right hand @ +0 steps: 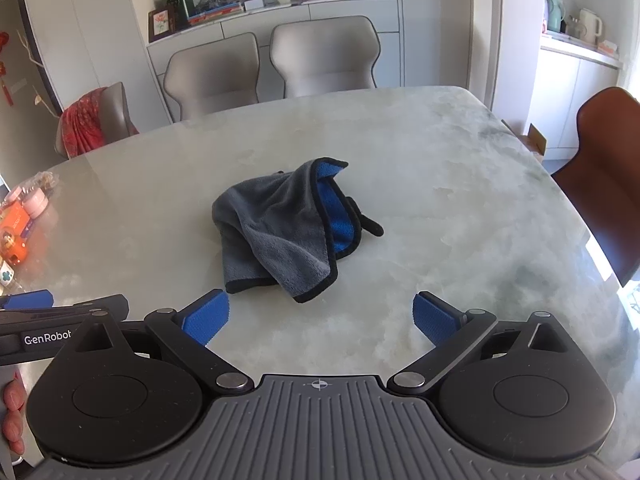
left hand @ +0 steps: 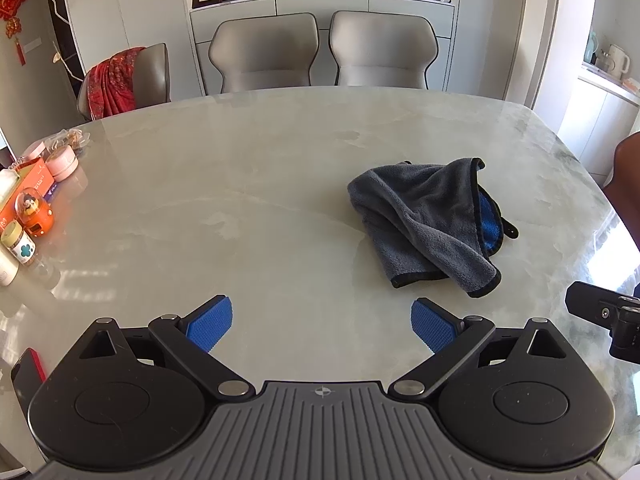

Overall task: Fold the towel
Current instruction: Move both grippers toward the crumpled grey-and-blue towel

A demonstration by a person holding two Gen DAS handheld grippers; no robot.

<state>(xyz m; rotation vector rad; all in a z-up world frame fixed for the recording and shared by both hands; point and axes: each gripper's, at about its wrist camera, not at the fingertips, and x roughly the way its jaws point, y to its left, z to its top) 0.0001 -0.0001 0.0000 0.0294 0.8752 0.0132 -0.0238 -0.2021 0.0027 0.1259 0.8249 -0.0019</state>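
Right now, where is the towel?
The towel lies crumpled on the marble table, just ahead of the open right gripper, right of the left gripper.

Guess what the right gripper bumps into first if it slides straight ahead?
Probably the towel: its near corner lies just ahead of the open right gripper, slightly left of centre. Depth is hard to judge.
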